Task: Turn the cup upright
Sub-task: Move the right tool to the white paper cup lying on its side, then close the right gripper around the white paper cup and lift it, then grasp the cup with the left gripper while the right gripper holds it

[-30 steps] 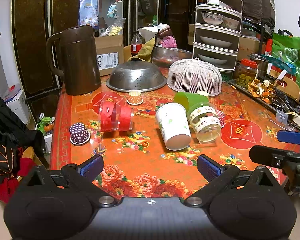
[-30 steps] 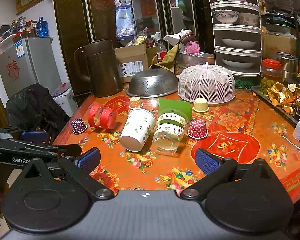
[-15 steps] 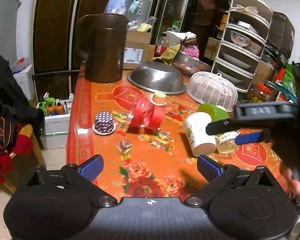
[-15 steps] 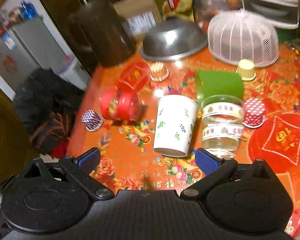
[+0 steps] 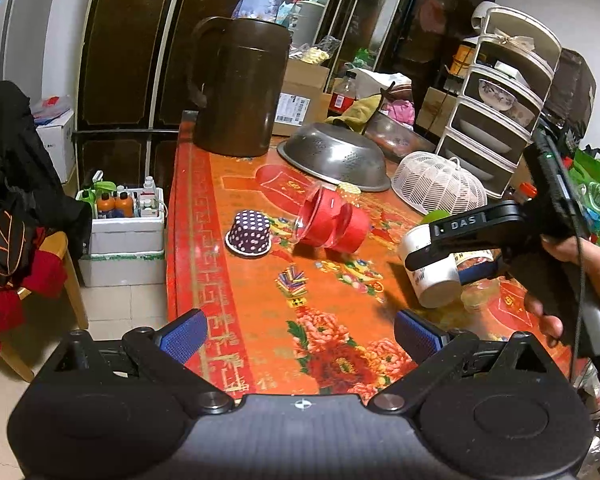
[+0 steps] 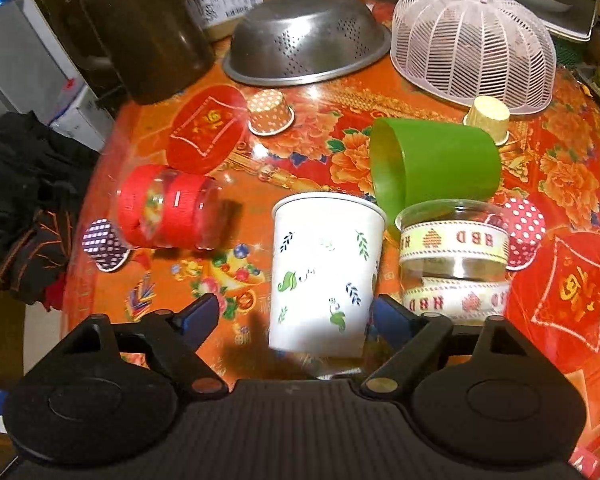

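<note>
Cluttered kitchen corner; worktop [image 6: 380,92] covered in a red-orange floral oilcloth. Four cups lie on their sides. White paper cup [image 6: 324,276] with leaf print: mouth facing away from the right camera, base toward it, nothing visible inside. Green plastic cup [image 6: 436,162]: just behind it, mouth to the left, looks empty. Clear cup with patterned tape bands [image 6: 454,264]: just beside the paper cup, on its right. Clear cup with red bands [image 6: 166,206]: off to the left. Paper cupcake liners, five counted, all inverted. One steel colander [image 6: 304,40] and one white mesh food cover [image 6: 472,40], both upside down; one dark brown jug [image 5: 240,84] upright.

Right gripper [image 6: 296,314]: fingers apart, straddling the paper cup's base end; contact not clear. Left gripper [image 5: 300,330]: fingers wide apart, holding nothing, above the near edge.
</note>
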The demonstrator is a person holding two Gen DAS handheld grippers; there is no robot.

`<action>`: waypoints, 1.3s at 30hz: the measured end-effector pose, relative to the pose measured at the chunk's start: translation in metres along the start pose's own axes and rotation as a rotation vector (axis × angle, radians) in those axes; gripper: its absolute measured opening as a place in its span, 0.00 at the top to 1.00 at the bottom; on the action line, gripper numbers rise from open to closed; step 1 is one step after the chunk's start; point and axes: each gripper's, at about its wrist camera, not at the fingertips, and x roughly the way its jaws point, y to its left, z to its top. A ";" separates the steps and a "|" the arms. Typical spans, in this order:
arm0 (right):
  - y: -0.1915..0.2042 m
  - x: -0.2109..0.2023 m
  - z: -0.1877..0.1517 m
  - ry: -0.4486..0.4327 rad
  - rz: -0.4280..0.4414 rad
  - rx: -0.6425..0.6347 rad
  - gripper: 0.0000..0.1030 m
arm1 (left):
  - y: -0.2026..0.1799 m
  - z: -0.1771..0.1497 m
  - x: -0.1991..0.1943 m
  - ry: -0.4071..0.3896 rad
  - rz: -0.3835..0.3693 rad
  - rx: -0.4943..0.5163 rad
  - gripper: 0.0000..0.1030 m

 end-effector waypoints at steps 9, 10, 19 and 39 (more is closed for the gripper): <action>0.009 0.014 0.005 0.022 -0.038 -0.024 0.43 | 0.016 -0.007 -0.003 0.000 -0.014 -0.033 0.02; 0.010 0.004 0.004 0.001 -0.013 -0.028 0.43 | 0.017 -0.008 -0.004 0.001 -0.014 -0.032 0.02; 0.031 -0.125 -0.071 -0.141 0.117 -0.117 0.43 | 0.015 -0.012 -0.014 0.019 -0.163 -0.074 0.02; 0.001 -0.062 -0.149 0.043 0.219 -0.026 0.43 | -0.022 -0.037 -0.008 0.187 -0.277 -0.138 0.03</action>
